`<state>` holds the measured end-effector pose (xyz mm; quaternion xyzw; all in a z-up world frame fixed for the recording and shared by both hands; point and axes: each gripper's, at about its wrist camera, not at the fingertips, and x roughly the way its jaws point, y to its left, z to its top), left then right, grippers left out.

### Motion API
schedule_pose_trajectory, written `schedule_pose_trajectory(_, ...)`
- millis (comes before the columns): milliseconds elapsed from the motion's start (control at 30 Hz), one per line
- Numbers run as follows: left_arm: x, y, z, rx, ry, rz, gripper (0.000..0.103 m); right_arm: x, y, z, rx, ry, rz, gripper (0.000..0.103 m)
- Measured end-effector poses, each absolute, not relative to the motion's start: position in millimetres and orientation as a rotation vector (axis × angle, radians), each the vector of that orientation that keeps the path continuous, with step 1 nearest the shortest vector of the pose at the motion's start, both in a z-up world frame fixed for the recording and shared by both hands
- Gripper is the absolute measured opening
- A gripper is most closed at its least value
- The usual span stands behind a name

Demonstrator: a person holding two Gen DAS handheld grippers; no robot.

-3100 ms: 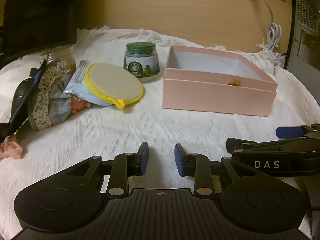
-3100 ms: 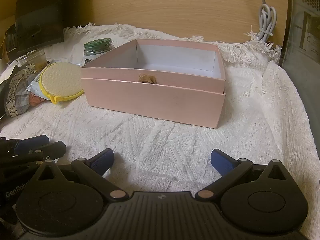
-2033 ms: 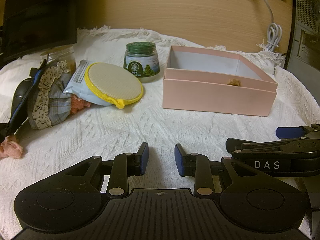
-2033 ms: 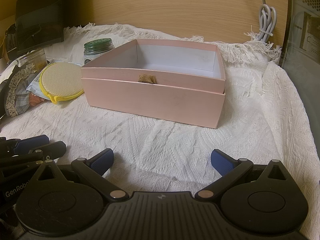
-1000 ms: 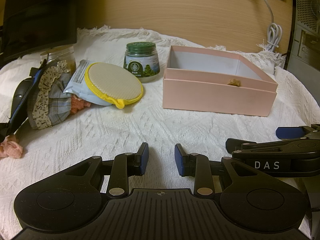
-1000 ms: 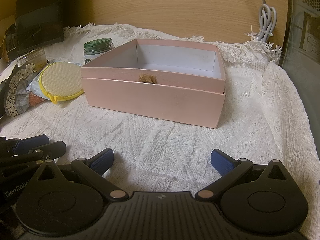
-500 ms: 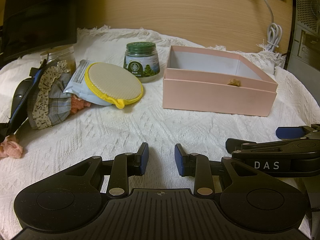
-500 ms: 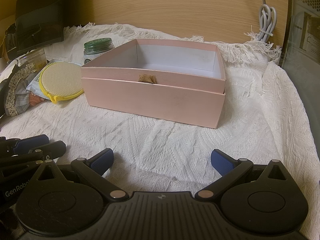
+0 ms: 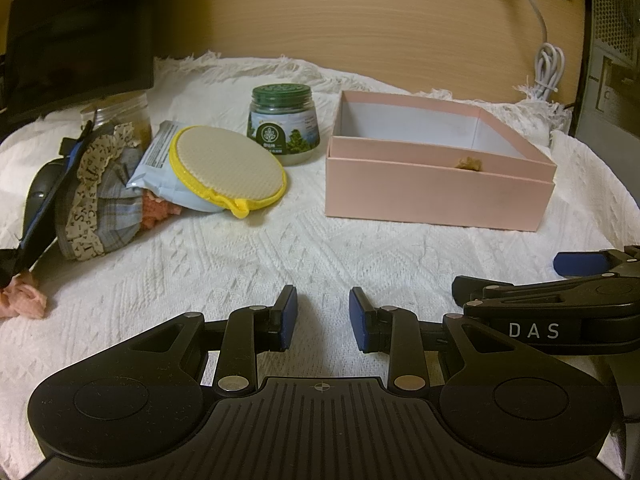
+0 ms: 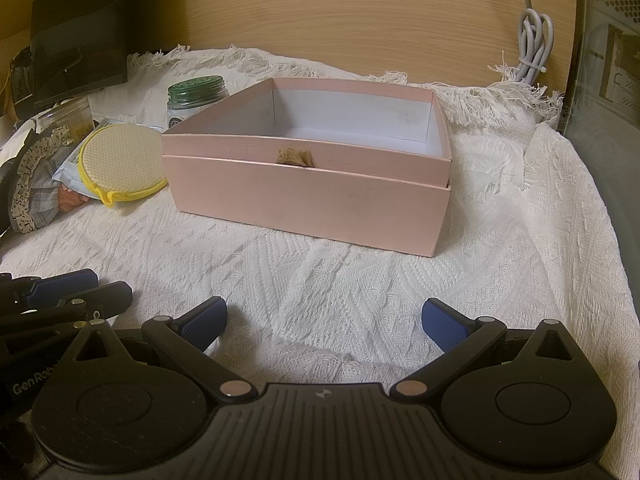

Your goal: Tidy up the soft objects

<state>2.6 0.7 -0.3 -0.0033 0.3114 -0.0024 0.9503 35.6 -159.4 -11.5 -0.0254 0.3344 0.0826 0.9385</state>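
Left gripper [image 9: 322, 314] sits low centre in the left wrist view, jaws apart by a narrow gap, nothing between them, blue pads [image 9: 289, 317] over bare white cloth [image 9: 224, 256]. Right gripper [image 10: 324, 320] low centre in the right wrist view, jaws spread wide, also empty. Each gripper shows at the edge of the other's view: right one at lower right of the left view, left one at lower left of the right view. They lie side by side.

Pink box [image 9: 436, 196] is right of centre in the left view, centre in the right view, open top, white inside. A small tan tuft [image 10: 295, 157] sticks out of its front wall seam. What lies on the box floor is hidden by the near wall.

Soft things are piled at left of the left view: round yellow-rimmed pad [image 9: 226, 168] leaning on a pale blue packet [image 9: 160, 152], plaid fabric piece with lace trim [image 9: 96, 200] further left, an orange-pink knit bit [image 9: 154, 210] tucked under the packet, and a pink scrap [image 9: 22, 296] at the far left edge, apart from the pile.

Green-lidded jar [image 9: 283, 124] stands upright between the pile and the box, just beside the pad. Clear jar [image 9: 120, 114] stands behind the plaid piece. White cable [image 9: 550, 66] coiled at upper right.
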Motion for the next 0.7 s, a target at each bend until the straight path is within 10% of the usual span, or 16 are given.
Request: schedule_pose_trajectory(700, 26, 69, 38, -0.181, 0.811, -0.309, 0.031, 55, -148, 3, -0.097, 0.904, 0.164, 0.103)
